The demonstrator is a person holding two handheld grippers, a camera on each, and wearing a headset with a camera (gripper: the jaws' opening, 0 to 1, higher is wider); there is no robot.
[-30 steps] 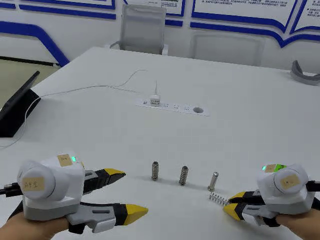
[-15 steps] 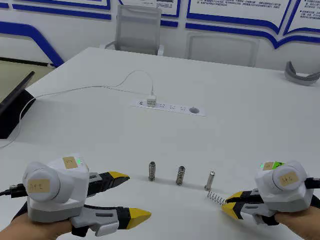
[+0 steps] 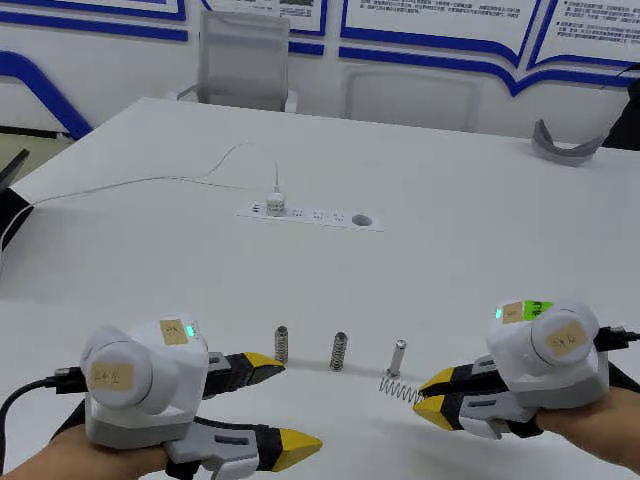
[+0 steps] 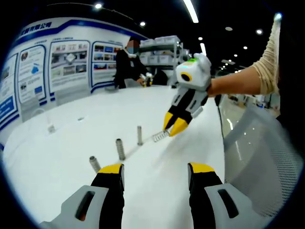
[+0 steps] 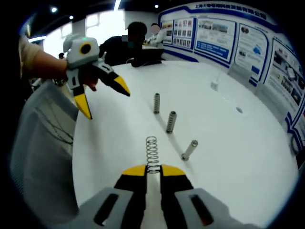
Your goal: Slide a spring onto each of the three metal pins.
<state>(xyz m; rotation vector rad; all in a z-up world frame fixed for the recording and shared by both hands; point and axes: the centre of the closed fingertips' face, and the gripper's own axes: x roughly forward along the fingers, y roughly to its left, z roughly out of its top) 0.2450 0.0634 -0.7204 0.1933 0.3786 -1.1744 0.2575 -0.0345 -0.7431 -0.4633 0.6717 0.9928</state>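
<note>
Head view: 2 sprung pins (image 3: 281, 343) already done and the bare pin (image 3: 397, 355) is left, so it's the last spring, judging by layout. Right gripper (image 3: 422, 395) reaches in low, jaws nearly closed, pinching one end of the spring (image 3: 398, 388), just beside the bare pin's base; can't tell if it touches the surface (image 3: 450, 250). Left gripper (image 3: 293, 403) hovers level, jaws wide apart, holding nothing. Left gripper view: spring (image 4: 160, 136) juts from the right gripper's tips toward the bare pin (image 4: 139, 135). Right gripper view: spring (image 5: 151, 152) runs straight ahead, bare pin (image 5: 189, 150) just to its right. Next probably needs: lift, tip spring upright, line open end over pin top, lower.
</note>
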